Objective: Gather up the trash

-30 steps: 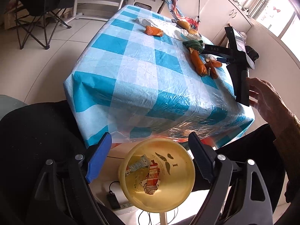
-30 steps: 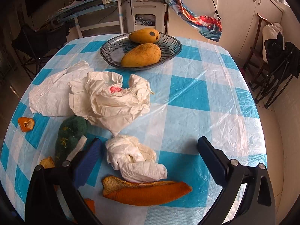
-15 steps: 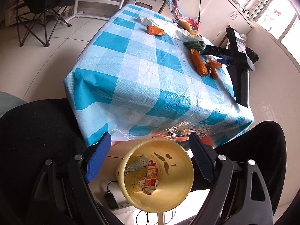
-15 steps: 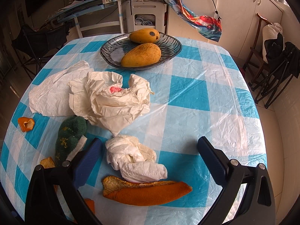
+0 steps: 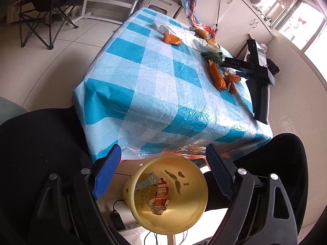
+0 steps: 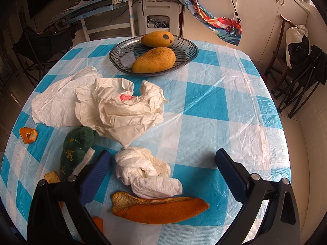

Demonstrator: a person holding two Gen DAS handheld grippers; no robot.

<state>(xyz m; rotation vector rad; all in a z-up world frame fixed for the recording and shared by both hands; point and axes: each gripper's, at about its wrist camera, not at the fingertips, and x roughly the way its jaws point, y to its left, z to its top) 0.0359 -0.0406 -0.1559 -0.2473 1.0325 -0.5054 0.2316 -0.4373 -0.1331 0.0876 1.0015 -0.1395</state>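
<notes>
Claw above two mangoes

The left gripper points steeply downward with its blue-padded jaws spread wide and nothing between them. The right gripper also tilts downward, jaws wide apart, its pads pressing on nothing.
</notes>
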